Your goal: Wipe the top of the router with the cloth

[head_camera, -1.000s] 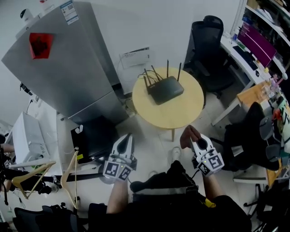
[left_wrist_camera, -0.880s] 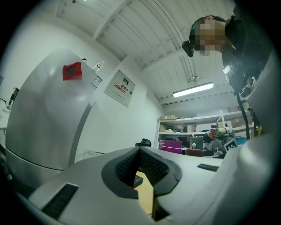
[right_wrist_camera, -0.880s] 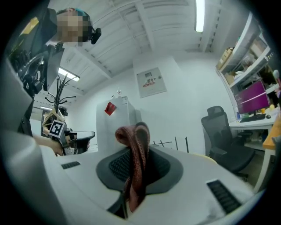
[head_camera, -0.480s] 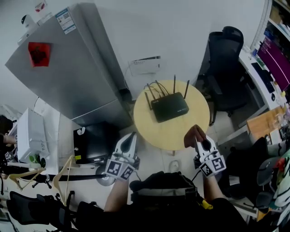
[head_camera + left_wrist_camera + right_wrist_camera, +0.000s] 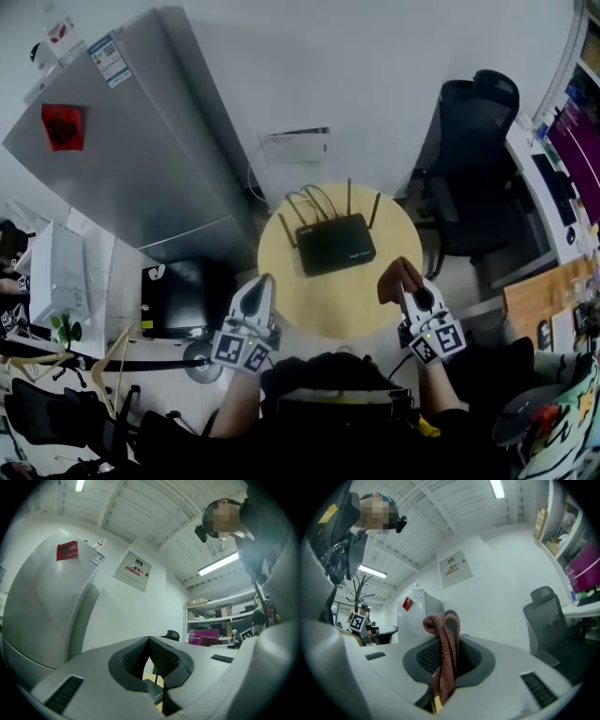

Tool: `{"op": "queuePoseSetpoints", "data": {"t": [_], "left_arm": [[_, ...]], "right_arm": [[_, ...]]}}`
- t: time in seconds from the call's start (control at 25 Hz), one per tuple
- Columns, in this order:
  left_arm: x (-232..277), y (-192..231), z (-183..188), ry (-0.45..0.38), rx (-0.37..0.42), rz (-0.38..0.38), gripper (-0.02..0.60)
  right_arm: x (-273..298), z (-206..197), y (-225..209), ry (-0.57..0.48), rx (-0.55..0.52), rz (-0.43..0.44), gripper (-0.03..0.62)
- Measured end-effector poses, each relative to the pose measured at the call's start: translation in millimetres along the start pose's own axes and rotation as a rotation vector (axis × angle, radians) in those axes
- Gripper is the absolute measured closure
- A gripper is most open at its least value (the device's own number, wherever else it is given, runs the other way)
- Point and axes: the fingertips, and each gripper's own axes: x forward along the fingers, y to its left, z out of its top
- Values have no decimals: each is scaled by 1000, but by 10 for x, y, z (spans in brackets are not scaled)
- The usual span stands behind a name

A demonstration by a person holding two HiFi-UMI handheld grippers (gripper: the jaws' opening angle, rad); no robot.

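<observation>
Office floor and a small round table (image 5: 349,307) filled the downward head view. Nearest the person, the left gripper (image 5: 259,283) hung just off the table's near-left edge. Its own view showed the pads closed tip to tip with nothing between them, and a sliver of tabletop below. The right gripper (image 5: 407,292) sat at the table's near-right edge, jaws clamped on the cloth (image 5: 396,277). That was a reddish-brown knit, folded over the pads and bunched above the tips.

Farther on, near the table's middle, lay the router (image 5: 336,246). It was a flat black box with its top bare and nothing touching it. From the cloth it lay ahead and to the left, apart from it, with open tabletop between. Its long axis ran roughly left to right across the person's view, slightly tilted. The antennas stood along its far edge, with cables trailing off behind.

Both grippers looked about equally near, but only the right carried the cloth. A wipe would likely call for that one to reach forward and leftward, then sweep along the box's length, short of the antennas.

Beyond the table stood a white wall, with a fridge (image 5: 122,159) to the left and a chair (image 5: 473,159) to the right.
</observation>
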Motion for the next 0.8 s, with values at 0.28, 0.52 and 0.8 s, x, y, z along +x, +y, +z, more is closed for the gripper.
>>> {"op": "queuePoseSetpoints", "data": {"t": [0.28, 0.52, 0.8], "left_arm": [[414, 199, -99, 29, 38, 8, 581], [707, 315, -129, 59, 27, -87, 581], [864, 627, -69, 50, 19, -117, 581]], "right_arm": [[429, 66, -87, 13, -18, 34, 534], [988, -48, 132, 90, -73, 74, 534], [1738, -454, 348, 266, -95, 118, 534]]}}
